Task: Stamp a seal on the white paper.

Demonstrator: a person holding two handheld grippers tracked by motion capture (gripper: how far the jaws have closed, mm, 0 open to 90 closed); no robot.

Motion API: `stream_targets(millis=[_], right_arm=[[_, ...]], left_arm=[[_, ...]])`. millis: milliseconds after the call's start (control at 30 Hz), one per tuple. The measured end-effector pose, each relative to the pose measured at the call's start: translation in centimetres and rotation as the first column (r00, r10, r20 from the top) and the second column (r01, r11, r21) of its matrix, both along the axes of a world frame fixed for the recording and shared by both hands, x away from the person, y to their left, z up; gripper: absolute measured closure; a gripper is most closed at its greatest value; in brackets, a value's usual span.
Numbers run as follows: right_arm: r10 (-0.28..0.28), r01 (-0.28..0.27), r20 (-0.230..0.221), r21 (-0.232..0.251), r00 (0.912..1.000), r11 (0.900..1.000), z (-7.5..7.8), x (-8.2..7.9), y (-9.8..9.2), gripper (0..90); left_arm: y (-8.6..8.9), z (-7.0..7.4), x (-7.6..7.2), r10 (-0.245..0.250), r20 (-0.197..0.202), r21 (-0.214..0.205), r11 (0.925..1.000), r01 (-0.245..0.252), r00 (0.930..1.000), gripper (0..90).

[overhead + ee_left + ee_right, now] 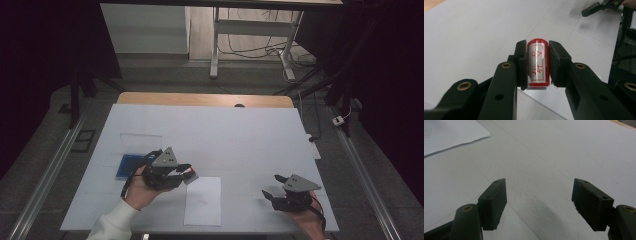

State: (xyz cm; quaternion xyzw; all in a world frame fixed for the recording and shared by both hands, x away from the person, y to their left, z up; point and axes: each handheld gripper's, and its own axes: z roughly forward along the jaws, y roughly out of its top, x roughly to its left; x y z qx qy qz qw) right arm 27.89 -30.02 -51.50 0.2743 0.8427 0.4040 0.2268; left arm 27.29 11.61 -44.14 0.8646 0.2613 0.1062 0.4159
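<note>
On the white-covered table [240,130] several flat things lie near the work: a white sheet of paper [203,201] sits at the near edge between the two hands, a dark blue rectangular pad [131,166] lies just left of the left gripper [186,173], and beyond that pad a clear, faintly outlined rectangle [141,140] rests flat on the cover. Nothing lies between the grippers and the paper. The left gripper, black with a grey three-cornered plate on top, hangs beside the sheet's far left corner, its jaws clamped on a stamp [538,63], a small rounded block with a glossy red body and a white face bearing red characters inside a red frame. Seen from above, the stamp [190,176] juts out just off the paper's corner. The right gripper [271,187] rests low near the table's near right edge, well apart from the sheet, and its jaws stand spread with only the bare, finely grained cover between them. Wooden board shows along the table's far edge, and a metal-legged desk [250,30] with loose cables stands beyond
</note>
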Motion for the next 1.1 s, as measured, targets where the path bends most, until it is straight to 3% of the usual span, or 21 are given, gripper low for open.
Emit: stream_targets(millis=[600, 1100], right_arm=[[-0.003, 0.003, 0.0, 0.0, 1.0, 1.0, 0.0, 0.0, 0.0, 27.5], [0.003, -0.003, -0.003, -0.006, 1.0, 1.0, -0.1, 0.1, 0.0, 27.6]], left_arm=[[-3.0, -1.6, -0.1, -0.063, -0.043, 0.044, 0.9969, 0.065, 0.9971, 70.2], [-4.7, -3.2, 0.0, -0.102, -0.079, 0.107, 0.9881, 0.11, 0.9916, 70.2]])
